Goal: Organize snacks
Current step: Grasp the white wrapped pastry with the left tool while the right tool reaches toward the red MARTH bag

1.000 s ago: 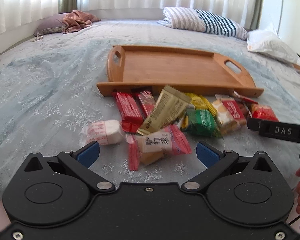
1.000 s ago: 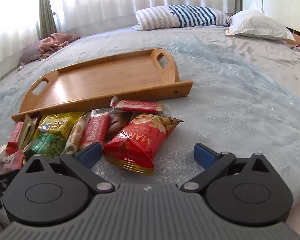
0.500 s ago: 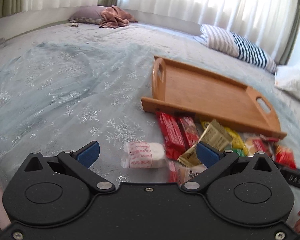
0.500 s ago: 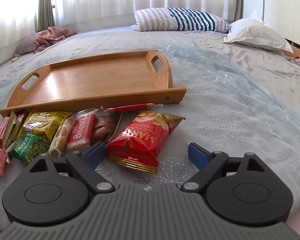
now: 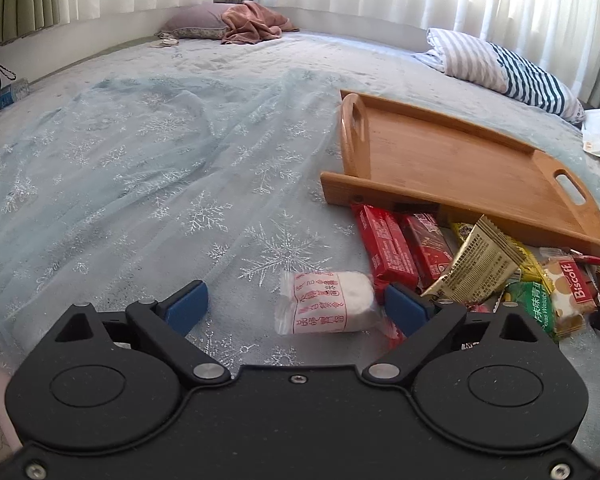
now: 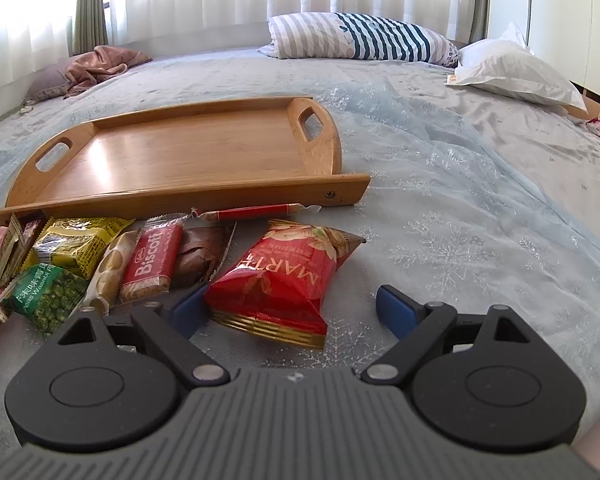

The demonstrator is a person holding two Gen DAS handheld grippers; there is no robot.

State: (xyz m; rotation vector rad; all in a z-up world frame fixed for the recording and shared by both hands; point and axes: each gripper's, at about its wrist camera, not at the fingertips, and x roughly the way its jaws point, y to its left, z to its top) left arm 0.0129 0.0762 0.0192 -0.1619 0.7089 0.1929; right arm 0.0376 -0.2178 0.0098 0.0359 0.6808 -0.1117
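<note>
Red snack bag; tan wooden tray; navy-striped pillow.

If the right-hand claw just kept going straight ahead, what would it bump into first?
Most likely the red snack bag, which lies between the open fingers of the right gripper. Beyond it sits the wooden tray, though depth is hard to judge.

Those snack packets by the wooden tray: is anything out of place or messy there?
Yes. The wooden tray holds nothing, while the snack packets lie in a loose, overlapping heap on the bedspread against its near edge. The white wrapped cake lies apart at the heap's end, and the red Marte bag lies askew.
</note>
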